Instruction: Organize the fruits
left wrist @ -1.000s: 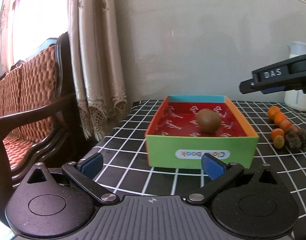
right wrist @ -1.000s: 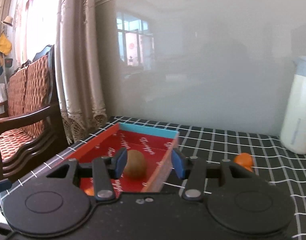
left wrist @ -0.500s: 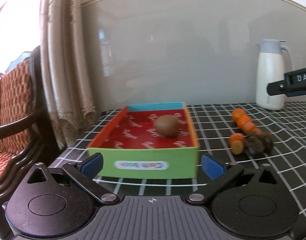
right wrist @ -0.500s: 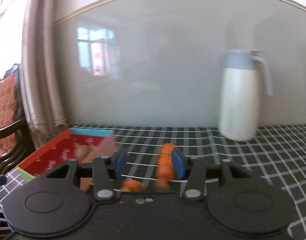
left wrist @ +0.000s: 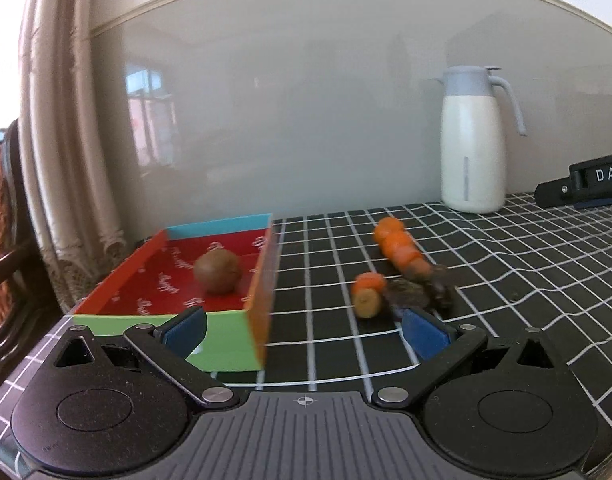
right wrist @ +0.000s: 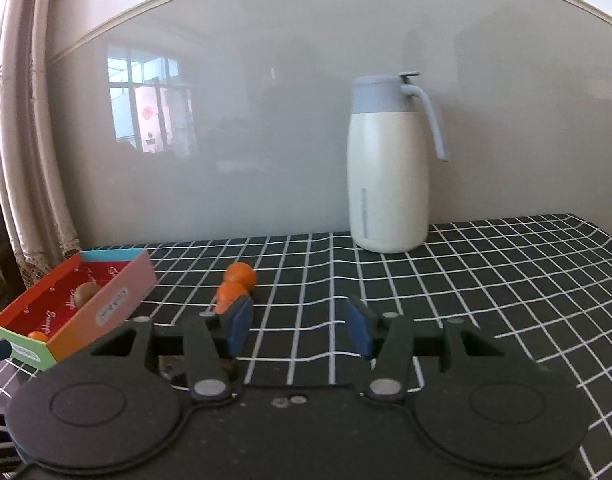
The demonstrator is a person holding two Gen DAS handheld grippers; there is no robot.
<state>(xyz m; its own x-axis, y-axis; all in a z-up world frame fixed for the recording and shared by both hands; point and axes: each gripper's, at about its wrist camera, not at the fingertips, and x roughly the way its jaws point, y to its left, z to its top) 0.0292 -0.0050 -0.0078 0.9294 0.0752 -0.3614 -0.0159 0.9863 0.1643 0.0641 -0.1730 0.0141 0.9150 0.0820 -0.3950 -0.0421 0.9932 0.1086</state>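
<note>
A colourful box (left wrist: 241, 340) with a red floor holds a brown kiwi (left wrist: 217, 271). To its right on the checked cloth lies a row of small oranges (left wrist: 398, 246) and dark wrinkled fruits (left wrist: 410, 294). My left gripper (left wrist: 303, 330) is open and empty, in front of the box's right corner. My right gripper (right wrist: 299, 326) is open and empty above the cloth, with the oranges (right wrist: 235, 284) by its left finger. The box (right wrist: 105, 308) with the kiwi (right wrist: 85, 293) and a small orange (right wrist: 37, 336) is at its left.
A white jug with a blue lid (left wrist: 474, 140) stands at the back by the wall, also in the right wrist view (right wrist: 390, 164). The right gripper's body (left wrist: 586, 186) shows at the far right. A curtain (left wrist: 65, 140) and a wooden chair (left wrist: 1, 208) are at the left.
Both grippers have swung to the right, away from the box. The right gripper has opened wider. The kiwi stays in the box.
</note>
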